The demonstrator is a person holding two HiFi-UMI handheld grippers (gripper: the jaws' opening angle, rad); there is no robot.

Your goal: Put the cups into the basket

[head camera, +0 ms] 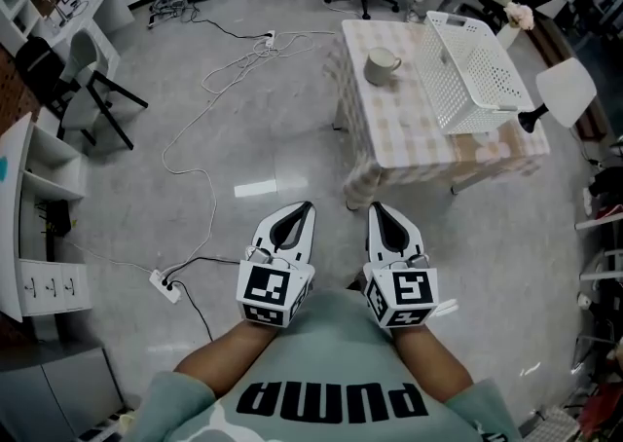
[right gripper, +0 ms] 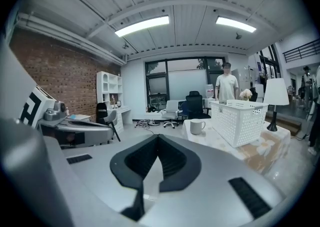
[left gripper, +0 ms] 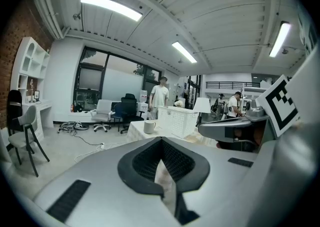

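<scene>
- Your left gripper (head camera: 306, 206) and right gripper (head camera: 376, 206): fingers pressed together, nothing held, both well apart from the surface (head camera: 414, 138).
- One cup (head camera: 381, 65) stands on it, near the basket (head camera: 479, 75), not touching.

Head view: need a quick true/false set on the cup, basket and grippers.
1. The cup stands on the table, outside the basket. True.
2. The basket lies on the floor. False: it is on the table, beside the cup.
3. The left gripper and the right gripper are both shut and empty. True.
4. The right gripper touches the cup. False: it is short of the table, close to the person's body.
</scene>
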